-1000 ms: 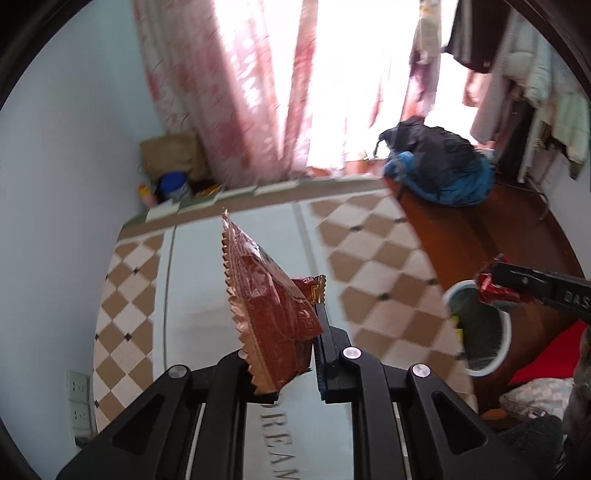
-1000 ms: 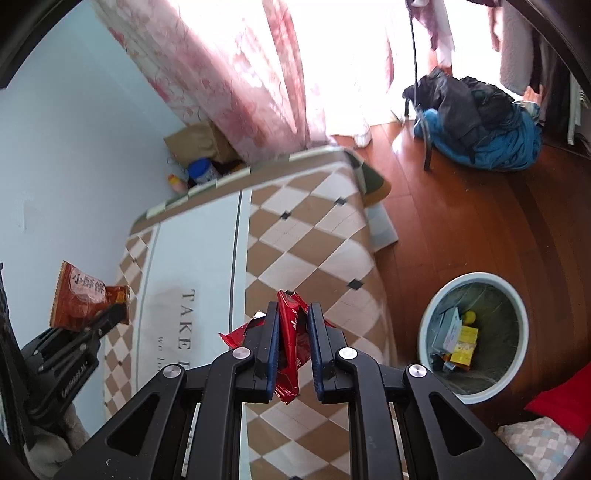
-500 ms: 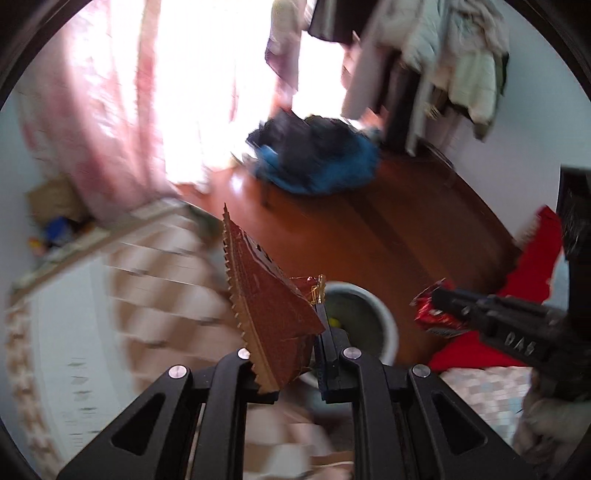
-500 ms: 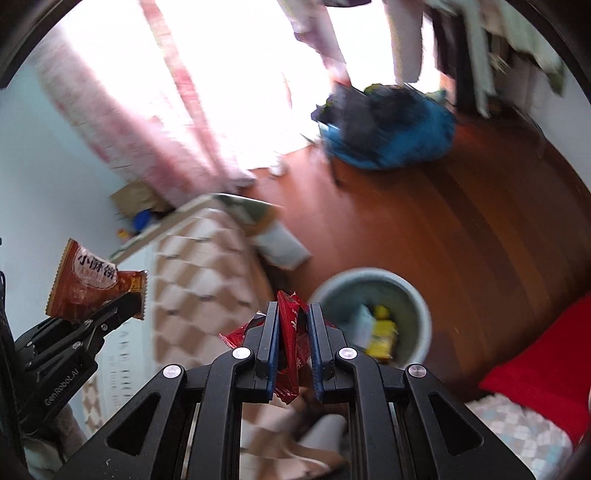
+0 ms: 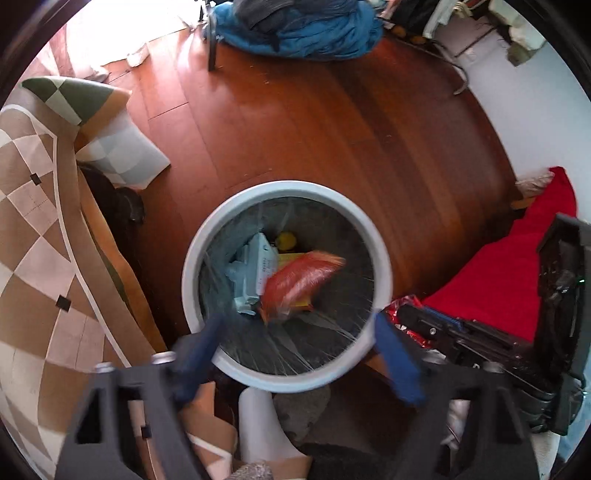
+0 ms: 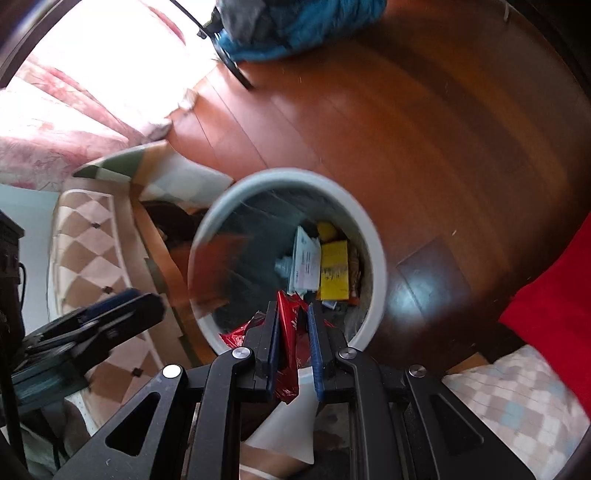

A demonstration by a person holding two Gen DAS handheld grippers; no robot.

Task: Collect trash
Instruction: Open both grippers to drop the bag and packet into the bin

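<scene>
A round pale-blue trash bin (image 5: 192,266) stands on the wooden floor directly below both grippers; it also shows in the right wrist view (image 6: 373,236). My left gripper (image 5: 295,343) is open above it, and the brown snack bag (image 5: 299,282) is blurred, falling inside the bin. In the right wrist view the bag is a brown smear (image 6: 218,254). My right gripper (image 6: 293,328) is shut on a red wrapper (image 6: 290,343) over the bin's near rim. The bin holds a yellow box (image 6: 334,271) and a pale carton (image 6: 304,262).
A bed with a brown-and-cream checked cover (image 5: 33,229) lies to the left. A red cloth (image 5: 517,273) lies to the right. A blue and black pile of bags (image 5: 295,26) sits on the far floor. Pink curtains (image 6: 55,140) hang at the window.
Both grippers swung from the bed to above the bin. My left gripper opened and let go of the brown snack bag, which now drops into the bin. The right one keeps the red wrapper.
</scene>
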